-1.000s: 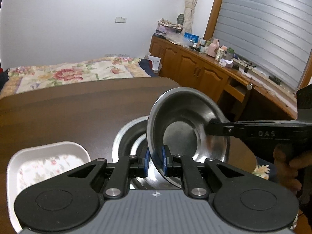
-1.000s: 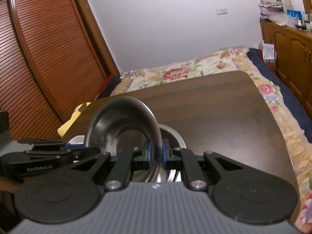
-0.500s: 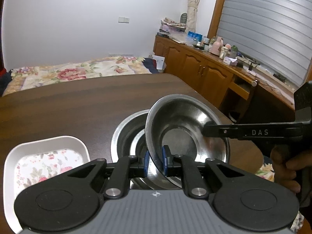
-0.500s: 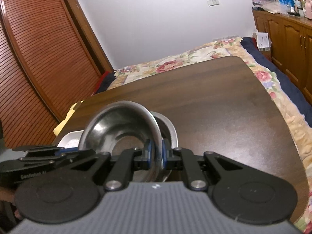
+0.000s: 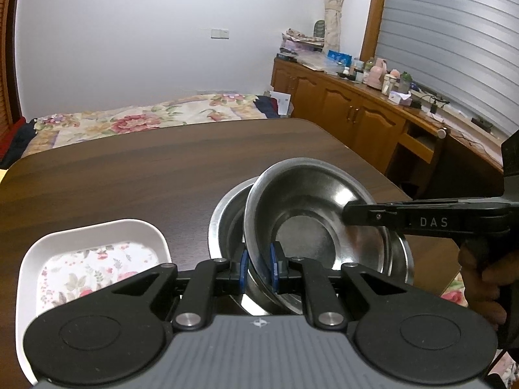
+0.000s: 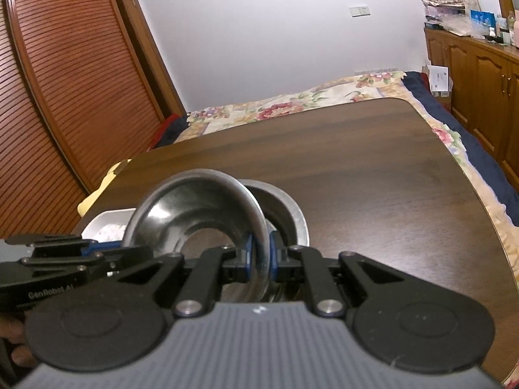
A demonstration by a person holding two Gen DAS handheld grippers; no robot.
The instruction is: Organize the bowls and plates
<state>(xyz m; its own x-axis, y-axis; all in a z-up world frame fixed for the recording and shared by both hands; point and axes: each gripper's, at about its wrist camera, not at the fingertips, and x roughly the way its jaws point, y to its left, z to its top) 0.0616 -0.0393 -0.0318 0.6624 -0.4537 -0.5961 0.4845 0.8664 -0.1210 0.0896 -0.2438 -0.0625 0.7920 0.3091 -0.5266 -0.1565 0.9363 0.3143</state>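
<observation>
On the dark wooden desk (image 5: 136, 168) I see a big steel bowl (image 5: 227, 223) standing near the close edge, with a white floral plate (image 5: 94, 253) just beside it on its left. Above that bowl I hold a smaller steel bowl (image 5: 311, 214), tilted, its hollow facing the left camera and its lower part dipping inside the big one. My left tool (image 5: 258, 269) is clamped on its near rim, blue pads on both faces. My right tool (image 6: 259, 253) pinches the opposite rim in the same way; from the left camera it reaches in from the right.
</observation>
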